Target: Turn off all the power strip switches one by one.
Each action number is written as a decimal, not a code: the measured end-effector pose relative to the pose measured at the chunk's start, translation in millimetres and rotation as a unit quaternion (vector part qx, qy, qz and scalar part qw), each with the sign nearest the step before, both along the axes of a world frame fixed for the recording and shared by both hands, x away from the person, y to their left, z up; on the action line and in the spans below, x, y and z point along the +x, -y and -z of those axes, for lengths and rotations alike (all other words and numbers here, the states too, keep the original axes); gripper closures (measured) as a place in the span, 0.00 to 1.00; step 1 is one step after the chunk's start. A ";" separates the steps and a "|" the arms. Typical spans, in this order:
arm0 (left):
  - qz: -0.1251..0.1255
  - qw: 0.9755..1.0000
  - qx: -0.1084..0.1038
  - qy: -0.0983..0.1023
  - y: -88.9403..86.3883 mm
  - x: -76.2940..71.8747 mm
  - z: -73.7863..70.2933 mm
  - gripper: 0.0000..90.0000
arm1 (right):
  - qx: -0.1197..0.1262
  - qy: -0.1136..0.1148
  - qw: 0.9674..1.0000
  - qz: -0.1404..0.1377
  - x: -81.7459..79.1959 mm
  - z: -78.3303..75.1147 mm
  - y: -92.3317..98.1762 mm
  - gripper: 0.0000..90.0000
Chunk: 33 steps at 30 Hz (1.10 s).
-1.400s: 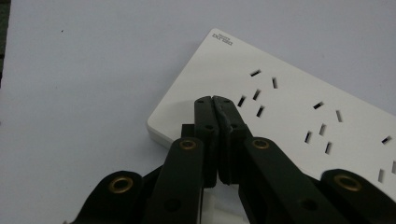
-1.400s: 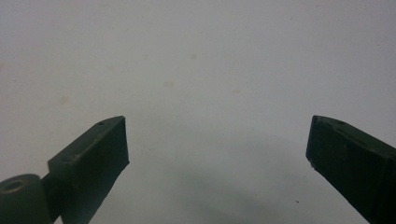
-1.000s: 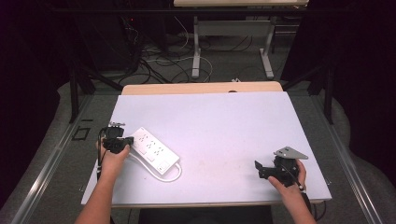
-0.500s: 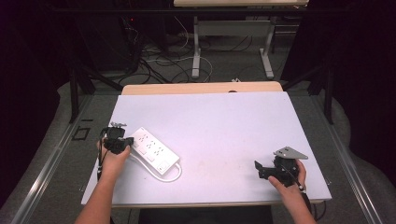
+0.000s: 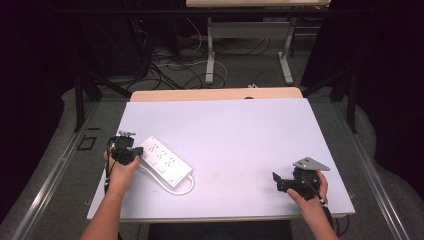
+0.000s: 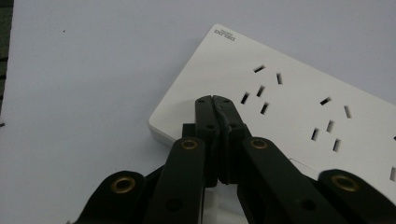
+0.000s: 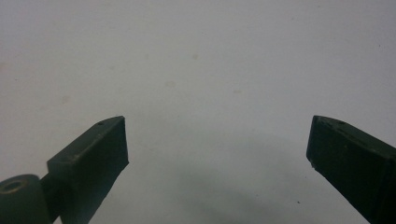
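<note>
The left hand-held gripper (image 6: 215, 100) hides part of the power strip (image 6: 289, 116).

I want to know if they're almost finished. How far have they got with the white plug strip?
Nothing looks done yet: the white power strip lies flat on the table, with no plugs in the sockets that show. In hand: the left gripper, jaws shut, rests its tips over the strip's end. The right gripper waits open over bare table. Whatever they mean to do with the strip seems to be left.

high view: above, facing forward-down | gripper views: close, low over table (image 5: 240, 130), shared
</note>
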<state>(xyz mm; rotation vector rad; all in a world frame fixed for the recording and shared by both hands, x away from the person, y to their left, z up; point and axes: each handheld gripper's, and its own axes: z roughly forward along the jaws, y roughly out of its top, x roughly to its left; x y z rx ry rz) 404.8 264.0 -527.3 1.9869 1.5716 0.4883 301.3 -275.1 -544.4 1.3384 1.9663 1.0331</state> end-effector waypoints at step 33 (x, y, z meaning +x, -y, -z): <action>0.044 0.998 -0.040 0.025 21.9 -22.7 -10.2 0.60 | 0.002 0.000 1.000 0.003 0.0 -0.6 0.3 0.05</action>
